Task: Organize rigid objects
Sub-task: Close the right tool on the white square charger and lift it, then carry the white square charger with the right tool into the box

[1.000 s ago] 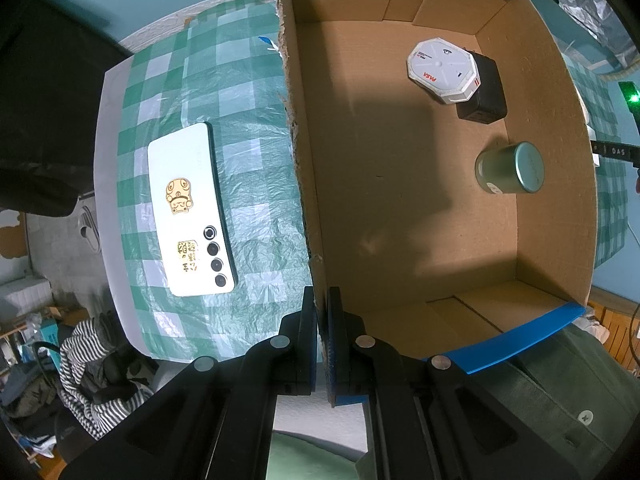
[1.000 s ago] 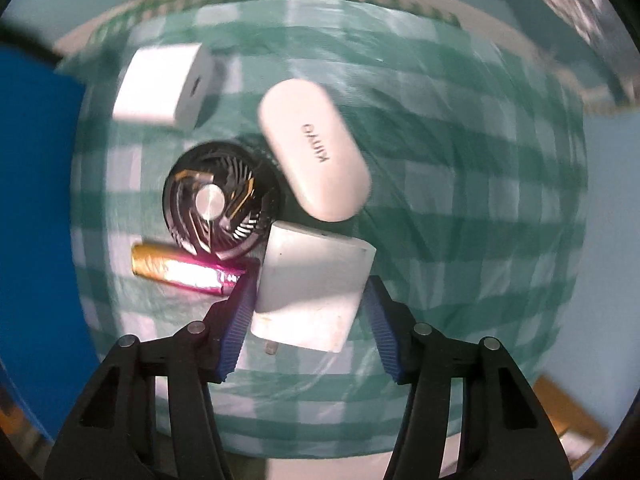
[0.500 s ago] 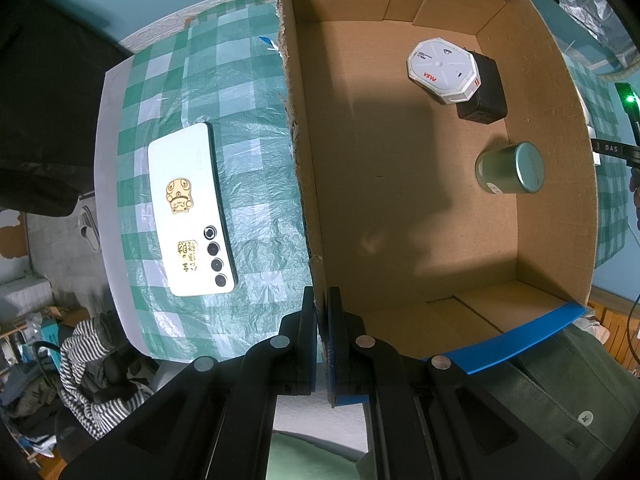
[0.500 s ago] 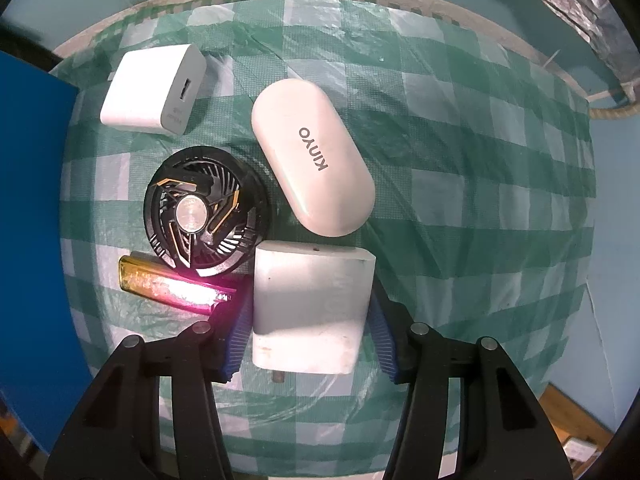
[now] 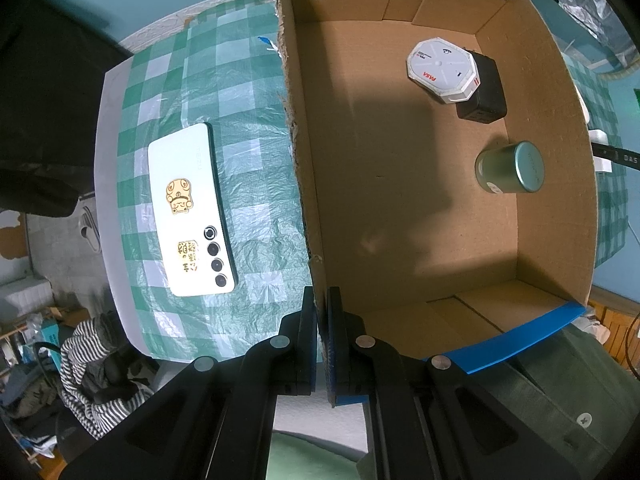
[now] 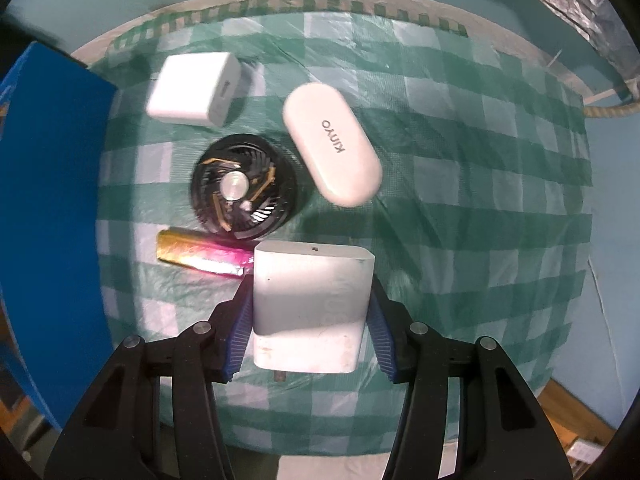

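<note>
Left gripper [image 5: 322, 340] clamped on cardboard box [image 5: 304, 184] wall at lower centre, white octagonal case [image 5: 442, 69], black adapter [image 5: 486, 94], green tin [image 5: 510, 167] inside box at upper right, right gripper [image 6: 310, 316] pinching white charger [image 6: 310, 304] at lower centre, fan [image 6: 244, 192] and second charger [image 6: 194, 90] above left.

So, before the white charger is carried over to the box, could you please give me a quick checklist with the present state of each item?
1. Right gripper jaws closed on both sides of the white charger: ok.
2. Charger clear of the pink-gold bar and the black fan: cannot tell, the picture is blurred.
3. Left gripper clamped on the cardboard box wall to steady it: ok.
4. Bare floor left in the box beside the green tin and the octagonal case: ok.
5. Phone lying outside the box, out of the way: ok.
</note>
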`<action>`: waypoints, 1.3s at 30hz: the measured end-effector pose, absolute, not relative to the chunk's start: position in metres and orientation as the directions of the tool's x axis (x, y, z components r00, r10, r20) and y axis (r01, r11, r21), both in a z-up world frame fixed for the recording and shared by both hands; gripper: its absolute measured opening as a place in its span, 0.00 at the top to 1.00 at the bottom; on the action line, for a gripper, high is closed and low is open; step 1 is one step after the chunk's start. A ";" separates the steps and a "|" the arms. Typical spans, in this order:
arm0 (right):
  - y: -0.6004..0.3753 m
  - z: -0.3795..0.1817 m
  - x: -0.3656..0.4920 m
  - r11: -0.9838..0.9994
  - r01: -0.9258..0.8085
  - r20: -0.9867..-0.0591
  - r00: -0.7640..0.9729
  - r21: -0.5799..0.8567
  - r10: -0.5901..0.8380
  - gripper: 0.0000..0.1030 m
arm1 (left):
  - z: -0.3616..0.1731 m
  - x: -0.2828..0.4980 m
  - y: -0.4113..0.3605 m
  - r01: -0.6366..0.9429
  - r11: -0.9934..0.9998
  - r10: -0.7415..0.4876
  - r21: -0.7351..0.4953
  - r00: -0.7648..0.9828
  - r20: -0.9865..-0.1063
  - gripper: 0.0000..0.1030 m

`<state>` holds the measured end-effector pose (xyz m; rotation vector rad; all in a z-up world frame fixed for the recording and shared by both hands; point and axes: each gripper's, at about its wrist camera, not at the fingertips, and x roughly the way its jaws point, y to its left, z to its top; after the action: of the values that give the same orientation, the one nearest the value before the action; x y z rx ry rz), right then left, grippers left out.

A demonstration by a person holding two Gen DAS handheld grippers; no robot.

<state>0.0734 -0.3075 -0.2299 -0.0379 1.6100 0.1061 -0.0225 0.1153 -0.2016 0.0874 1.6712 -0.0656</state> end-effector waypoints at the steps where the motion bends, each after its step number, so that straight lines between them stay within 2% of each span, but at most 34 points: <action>1: -0.306 -0.226 0.072 0.994 -0.095 -0.998 -0.038 0.047 0.044 0.49 | -0.202 -0.023 0.115 0.097 0.995 0.019 0.009 -0.101 -0.995 0.96; 19: -0.234 -0.165 0.087 0.965 -0.246 -0.994 0.038 0.091 0.103 0.50 | -0.202 -0.021 0.115 0.092 0.996 0.017 0.008 -0.100 -0.995 0.96; 29: -0.171 -0.124 0.087 0.911 -0.394 -0.982 0.085 0.121 0.167 0.50 | -0.202 -0.021 0.115 0.092 0.996 0.017 0.007 -0.100 -0.995 0.96; 39: -0.106 -0.112 0.089 0.834 -0.539 -0.978 0.087 0.116 0.192 0.50 | -0.202 -0.021 0.115 0.093 0.996 0.017 0.007 -0.098 -0.995 0.96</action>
<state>0.0886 -0.1062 -0.1122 -0.3056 1.3837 0.5567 -0.0207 0.1153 -0.2021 0.0831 1.6683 -0.0639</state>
